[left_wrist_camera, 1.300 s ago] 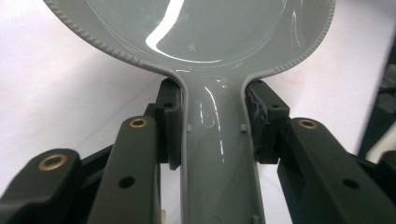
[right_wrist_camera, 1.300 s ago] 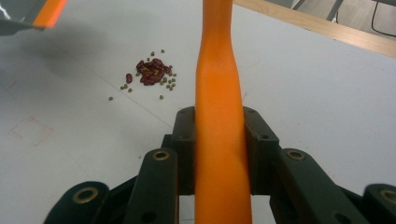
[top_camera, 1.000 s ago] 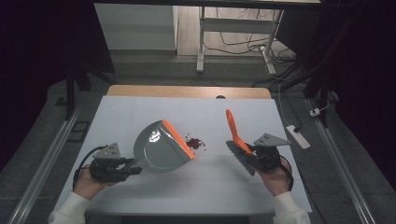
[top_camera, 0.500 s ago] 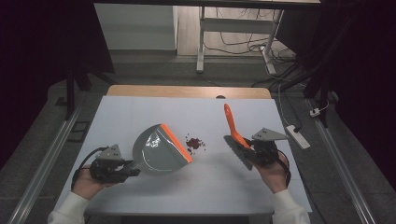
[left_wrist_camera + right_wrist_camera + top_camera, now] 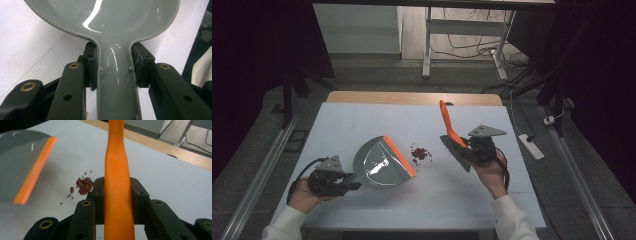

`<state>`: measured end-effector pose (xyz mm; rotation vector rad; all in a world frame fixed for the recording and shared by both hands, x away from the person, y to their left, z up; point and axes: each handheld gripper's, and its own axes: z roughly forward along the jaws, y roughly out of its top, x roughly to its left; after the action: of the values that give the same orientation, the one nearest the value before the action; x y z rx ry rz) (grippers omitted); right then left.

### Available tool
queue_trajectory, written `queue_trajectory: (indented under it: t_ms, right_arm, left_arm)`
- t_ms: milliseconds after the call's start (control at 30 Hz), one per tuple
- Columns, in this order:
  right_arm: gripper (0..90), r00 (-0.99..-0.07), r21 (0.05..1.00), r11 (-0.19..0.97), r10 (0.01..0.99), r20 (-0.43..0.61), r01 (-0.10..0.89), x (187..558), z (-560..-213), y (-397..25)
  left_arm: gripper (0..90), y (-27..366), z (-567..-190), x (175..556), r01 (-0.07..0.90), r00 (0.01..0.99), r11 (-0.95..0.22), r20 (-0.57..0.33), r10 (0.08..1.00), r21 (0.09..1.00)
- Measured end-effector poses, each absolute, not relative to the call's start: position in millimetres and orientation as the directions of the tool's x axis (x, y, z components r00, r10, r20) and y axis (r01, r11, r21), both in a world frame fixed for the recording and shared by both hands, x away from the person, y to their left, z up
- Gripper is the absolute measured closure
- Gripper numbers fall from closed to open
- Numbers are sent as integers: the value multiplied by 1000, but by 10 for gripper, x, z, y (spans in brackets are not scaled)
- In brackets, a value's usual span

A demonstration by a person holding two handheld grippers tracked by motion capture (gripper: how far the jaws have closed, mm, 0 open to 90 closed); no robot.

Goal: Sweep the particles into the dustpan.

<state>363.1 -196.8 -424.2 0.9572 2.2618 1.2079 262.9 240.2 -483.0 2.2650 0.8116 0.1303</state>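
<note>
A grey dustpan (image 5: pixel 379 162) with an orange lip lies on the white table at the left front; my left gripper (image 5: pixel 348 181) is shut on its handle (image 5: pixel 116 82). The pan's bowl (image 5: pixel 107 15) spreads out beyond the jaws. A small pile of dark red beans (image 5: pixel 420 153) lies just right of the orange lip (image 5: pixel 35 171). My right gripper (image 5: pixel 468 146) is shut on an orange brush handle (image 5: pixel 447 122) that rises up and back from it. In the right gripper view the handle (image 5: pixel 117 185) stands between the jaws, with the beans (image 5: pixel 83 185) to its left.
The white table (image 5: pixel 362 117) has a wooden strip along its far edge (image 5: pixel 412 97). A white power strip (image 5: pixel 530 146) lies on the floor to the right. Metal rails run along both sides, and desk legs with cables stand behind.
The dustpan has come down from a tilted, raised pose and now lies lower and flatter near the table. The right gripper with the brush handle has shifted slightly left.
</note>
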Motion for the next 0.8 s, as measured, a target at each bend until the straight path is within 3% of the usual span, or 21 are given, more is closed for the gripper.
queue_trajectory:
  t_ms: [800]
  right_arm:
    - [701, -706, 799, 436, 708, -22, 414, 4020, -4403, -1504]
  left_arm:
    - [618, 2357, -4909, 2666, 541, 794, -577, -146, 590, 612]
